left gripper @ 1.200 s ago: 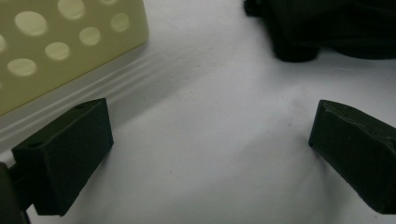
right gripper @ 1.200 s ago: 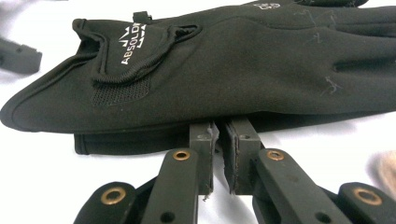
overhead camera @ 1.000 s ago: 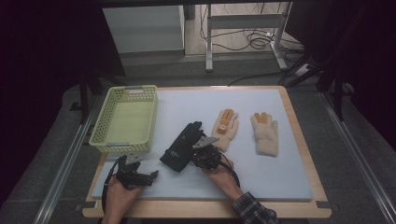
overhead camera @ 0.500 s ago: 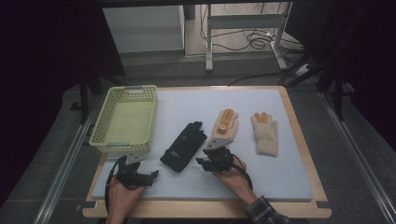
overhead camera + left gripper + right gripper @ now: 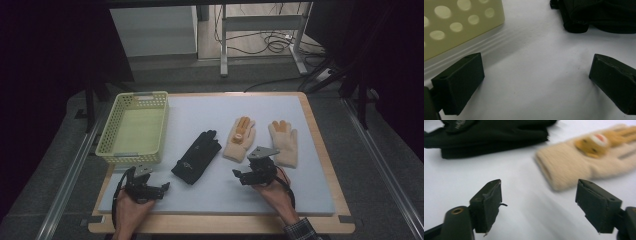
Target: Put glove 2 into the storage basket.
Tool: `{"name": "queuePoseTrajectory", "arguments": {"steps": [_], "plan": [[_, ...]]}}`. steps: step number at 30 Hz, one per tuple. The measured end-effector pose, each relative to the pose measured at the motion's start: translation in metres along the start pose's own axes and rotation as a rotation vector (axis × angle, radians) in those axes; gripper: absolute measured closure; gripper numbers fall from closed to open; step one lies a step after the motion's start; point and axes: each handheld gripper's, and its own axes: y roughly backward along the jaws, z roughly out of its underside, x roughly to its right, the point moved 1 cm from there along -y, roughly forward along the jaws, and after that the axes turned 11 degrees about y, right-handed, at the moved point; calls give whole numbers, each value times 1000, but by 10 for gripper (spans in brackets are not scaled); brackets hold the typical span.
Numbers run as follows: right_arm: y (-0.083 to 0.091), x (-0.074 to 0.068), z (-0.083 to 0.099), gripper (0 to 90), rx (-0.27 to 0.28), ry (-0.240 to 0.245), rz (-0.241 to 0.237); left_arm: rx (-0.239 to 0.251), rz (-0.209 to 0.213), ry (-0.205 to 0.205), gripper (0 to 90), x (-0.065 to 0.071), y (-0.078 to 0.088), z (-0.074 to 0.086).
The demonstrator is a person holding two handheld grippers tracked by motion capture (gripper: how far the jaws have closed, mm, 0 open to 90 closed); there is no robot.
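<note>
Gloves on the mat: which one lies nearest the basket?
The black glove, the dark one. It lies just right of the yellow basket, while the two cream gloves lie farther right.

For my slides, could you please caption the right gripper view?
Open right gripper above the white mat, facing a black glove and a beige glove.

Black fabric glove (image 5: 196, 157), flat on the white padded mat, fingers aimed up and to the right, cuff toward the near edge, a small pale logo near the cuff; just right of the yellow perforated basket. Cream knitted glove with an orange bear patch (image 5: 239, 138), flat too, fingers pointing away, lying close beside the black one, apart.
</note>
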Motion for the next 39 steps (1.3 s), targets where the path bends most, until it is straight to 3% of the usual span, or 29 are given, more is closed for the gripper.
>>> {"name": "queuePoseTrajectory", "arguments": {"steps": [9, 10, 14, 19, 27, 35, 39], "plan": [[1, 14, 26, 137, -47, -19, 40, -5, 3, -7, 9, 0, 0, -1], [-3, 16, 31, 123, -80, -28, 37, -7, 4, -8, 10, 0, 1, -1], [-4, 15, 31, 108, -90, -13, 37, -15, 2, -12, 18, 1, 2, -2], [-4, 15, 31, 108, -88, -16, 37, -14, 64, -15, 33, 4, 4, -4], [-4, 15, 31, 108, -87, -14, 39, 7, 134, -49, 16, 21, 4, -17], [-4, 15, 31, 109, -85, -12, 41, -10, 143, -81, 16, 40, -2, -38], [-4, 14, 31, 109, -84, -12, 42, -44, 144, -115, 0, 57, -12, -60]]}}
